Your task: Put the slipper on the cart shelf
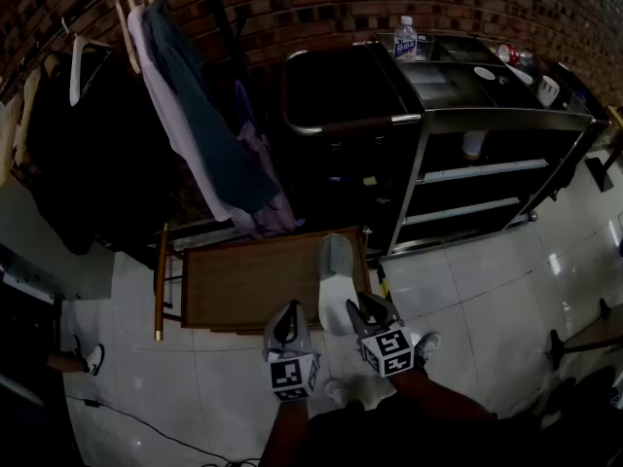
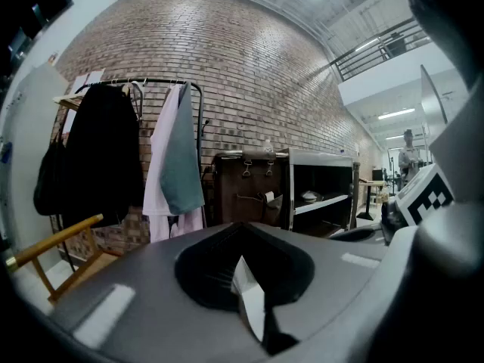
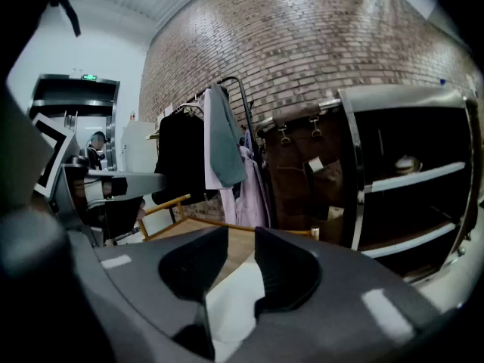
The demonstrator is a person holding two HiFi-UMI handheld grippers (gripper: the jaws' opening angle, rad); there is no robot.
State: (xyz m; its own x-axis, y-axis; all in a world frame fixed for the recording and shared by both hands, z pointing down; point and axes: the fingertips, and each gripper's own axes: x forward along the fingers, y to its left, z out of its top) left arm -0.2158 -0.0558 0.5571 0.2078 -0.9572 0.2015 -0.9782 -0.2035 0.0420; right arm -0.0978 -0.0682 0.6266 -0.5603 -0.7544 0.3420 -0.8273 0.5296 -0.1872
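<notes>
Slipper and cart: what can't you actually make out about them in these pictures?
- Slipper, head view: the gripped part is covered by the right gripper. In the right gripper view, only a white patch shows between the jaws.
- Cart, head view: the lower shelves are too dark to tell whether anything lies there.
- Bottle on the cart top, head view: the label is too small to read.
</notes>
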